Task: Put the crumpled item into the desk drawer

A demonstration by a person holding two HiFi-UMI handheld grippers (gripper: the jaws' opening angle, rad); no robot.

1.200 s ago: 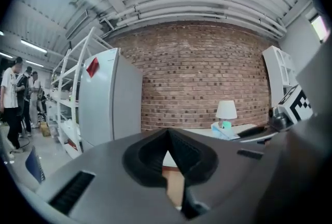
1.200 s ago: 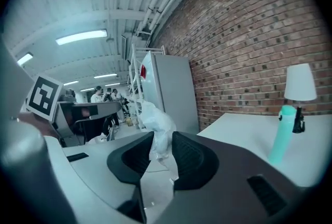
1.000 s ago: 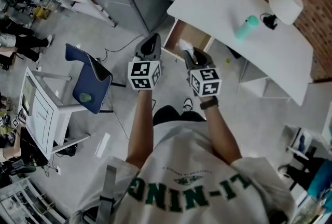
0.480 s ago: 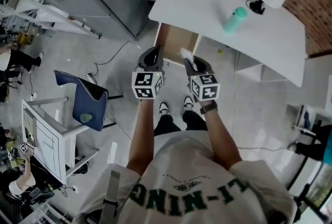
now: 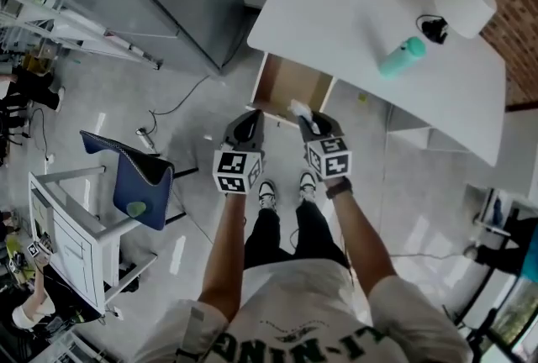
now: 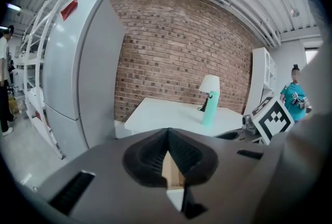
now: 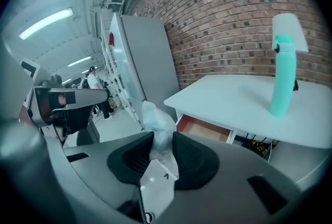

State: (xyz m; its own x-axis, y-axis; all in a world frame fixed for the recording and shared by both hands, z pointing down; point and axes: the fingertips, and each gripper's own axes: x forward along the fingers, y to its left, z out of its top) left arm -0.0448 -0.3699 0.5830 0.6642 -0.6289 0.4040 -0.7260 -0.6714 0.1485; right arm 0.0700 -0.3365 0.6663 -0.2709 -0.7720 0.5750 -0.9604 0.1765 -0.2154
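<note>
**A:** Where's the crumpled item point(image 7: 155, 116) sitting?

**B:** Your right gripper point(image 7: 162, 139) is clamping its lower part, and the top bunch is sticking out free. You're holding it by the near edge of the open drawer point(image 5: 290, 88) under the white desk point(image 5: 353, 25).

**A:** Handling?

**B:** I'm reading it as light, soft and thin. It's likely squashing rather than slipping, and may cling to the pads on release. Low on the bunch is working as a grip. Your left gripper point(image 6: 168, 135) is idling with jaws together, empty.
</note>
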